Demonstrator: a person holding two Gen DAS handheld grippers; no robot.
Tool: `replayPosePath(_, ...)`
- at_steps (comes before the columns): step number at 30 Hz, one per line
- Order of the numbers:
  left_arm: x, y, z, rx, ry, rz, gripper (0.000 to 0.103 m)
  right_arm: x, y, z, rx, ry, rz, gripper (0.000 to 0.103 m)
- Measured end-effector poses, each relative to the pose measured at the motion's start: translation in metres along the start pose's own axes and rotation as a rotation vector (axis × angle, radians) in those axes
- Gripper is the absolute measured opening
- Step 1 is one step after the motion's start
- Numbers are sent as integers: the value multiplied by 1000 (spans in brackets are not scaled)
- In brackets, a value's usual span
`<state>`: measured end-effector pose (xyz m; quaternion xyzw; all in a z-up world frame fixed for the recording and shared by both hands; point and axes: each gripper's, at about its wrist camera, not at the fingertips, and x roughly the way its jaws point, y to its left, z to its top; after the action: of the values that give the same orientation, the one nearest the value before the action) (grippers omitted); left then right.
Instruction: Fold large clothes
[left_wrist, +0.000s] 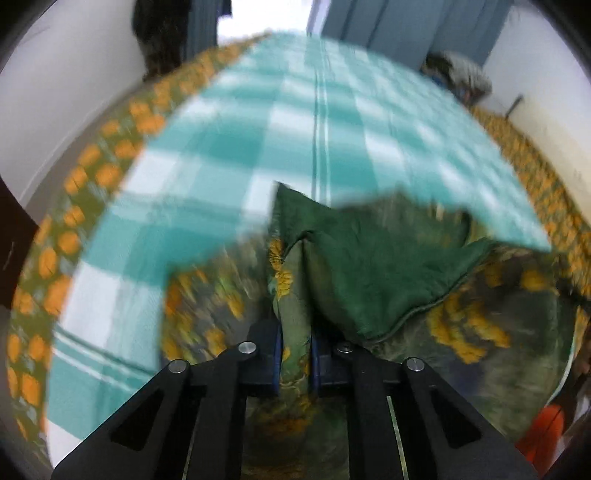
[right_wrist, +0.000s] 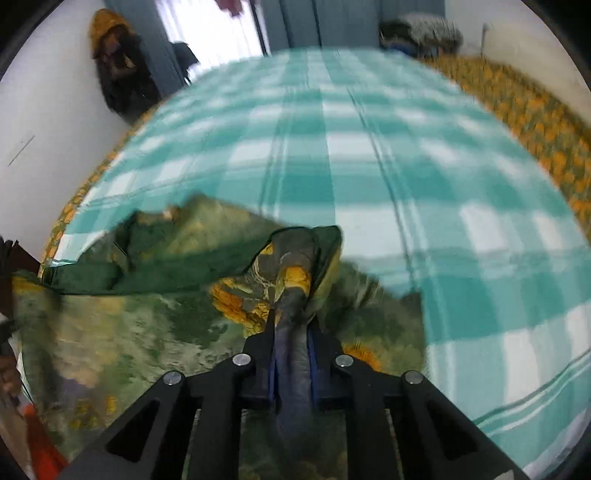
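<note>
Both sets of fingers clenched on bunched cloth (left_wrist: 373, 273): left gripper (left_wrist: 295, 354) and right gripper (right_wrist: 291, 354), low over the checked bed (right_wrist: 369, 147). Thin pinches likely to slip if pulled apart; uneven lift risks a skewed fold.

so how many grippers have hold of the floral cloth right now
2. The left gripper is shut on a bunched fold of the floral cloth; the right gripper is shut on another bunch.
</note>
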<state>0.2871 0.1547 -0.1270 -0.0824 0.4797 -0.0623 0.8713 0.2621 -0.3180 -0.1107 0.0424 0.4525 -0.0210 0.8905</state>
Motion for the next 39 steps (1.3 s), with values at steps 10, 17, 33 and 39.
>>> replayPosePath(10, 24, -5, 38, 51, -172, 192, 9, 7, -2, 50, -80, -194, -159, 12)
replayPosePath(17, 92, 13, -25, 35, -143, 193, 14, 102, -22, -27, -26, -21, -138, 14)
replayPosePath(33, 94, 31, -26, -63, -155, 53, 17, 107, -19, -38, -12, -62, -159, 16)
replayPosePath(39, 93, 29, -27, -62, -156, 54, 18, 108, -20, -37, -6, -63, -152, 16)
